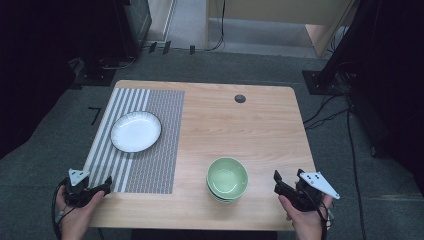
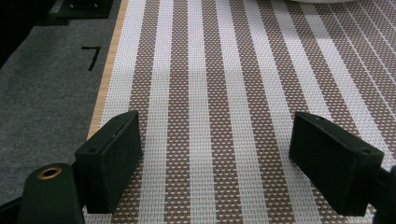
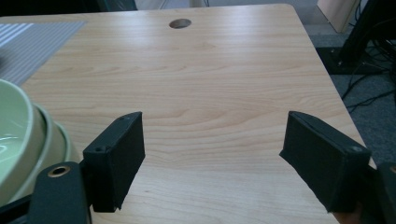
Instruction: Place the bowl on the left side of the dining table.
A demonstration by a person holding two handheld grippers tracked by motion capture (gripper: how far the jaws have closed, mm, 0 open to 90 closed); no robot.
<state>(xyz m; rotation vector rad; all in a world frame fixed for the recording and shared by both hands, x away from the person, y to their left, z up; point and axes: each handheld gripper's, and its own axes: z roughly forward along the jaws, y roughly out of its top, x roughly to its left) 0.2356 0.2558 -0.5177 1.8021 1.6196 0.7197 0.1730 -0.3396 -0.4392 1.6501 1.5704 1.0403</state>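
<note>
Two pale green bowls [image 1: 227, 178] sit stacked near the table's front edge, and their rims [image 3: 18, 140] fill the left side of the right gripper view. A white plate [image 1: 136, 131] rests on the striped placemat [image 1: 135, 140] at the left. My left gripper [image 1: 102, 187] hovers over the mat's near left corner, open, with only striped mat [image 2: 215, 116] between its jaws. To the right of the bowls my right gripper [image 1: 276, 181] is open and empty over bare wood [image 3: 210, 116], a little apart from the stack.
The wooden table [image 1: 250, 125] has a round cable hole [image 1: 240, 98] near its far edge. Grey carpet surrounds it, with cables [image 1: 345, 115] and dark stands to the right and at the back. Bare wood lies between the mat and the bowls.
</note>
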